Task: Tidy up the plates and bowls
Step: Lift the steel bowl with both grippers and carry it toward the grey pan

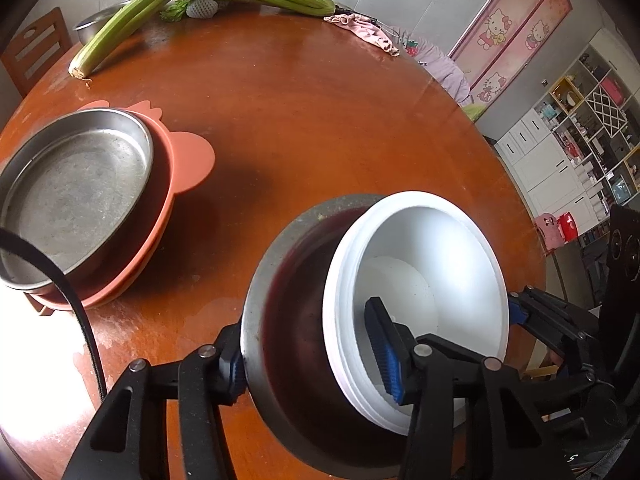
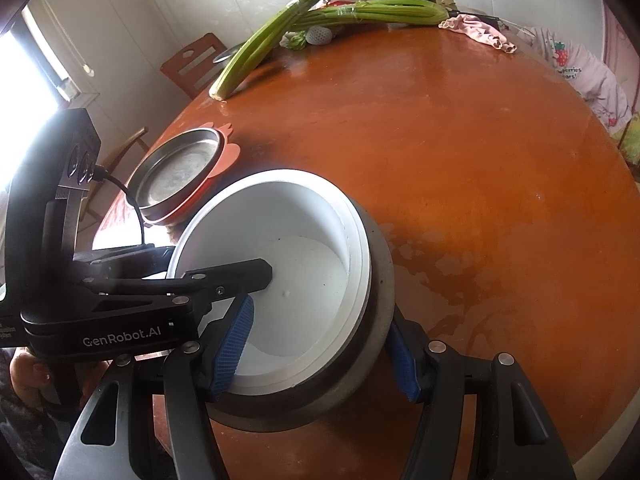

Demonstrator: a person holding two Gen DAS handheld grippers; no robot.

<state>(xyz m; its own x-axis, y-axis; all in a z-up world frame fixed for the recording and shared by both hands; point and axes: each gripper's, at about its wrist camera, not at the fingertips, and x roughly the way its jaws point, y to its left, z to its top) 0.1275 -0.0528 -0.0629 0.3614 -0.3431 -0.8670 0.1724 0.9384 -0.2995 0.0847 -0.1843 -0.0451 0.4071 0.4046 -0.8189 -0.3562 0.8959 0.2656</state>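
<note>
I'm clamping the left gripper across the steel bowl and white bowl walls. The right gripper is clamping the opposite rims. Uneven pulling risks tipping the nested pair toward the plates ahead-left.

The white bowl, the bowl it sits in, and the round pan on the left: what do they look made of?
White bowl: probably matte plastic or foam; opaque, with a stepped, ridged rim. Outer bowl: metal, likely stainless steel; grey rim and a dark reflective wall. Round pan: steel, dulled and scuffed, with a thin bright rim. The plate beneath it looks like matte terracotta-coloured silicone or plastic.
</note>
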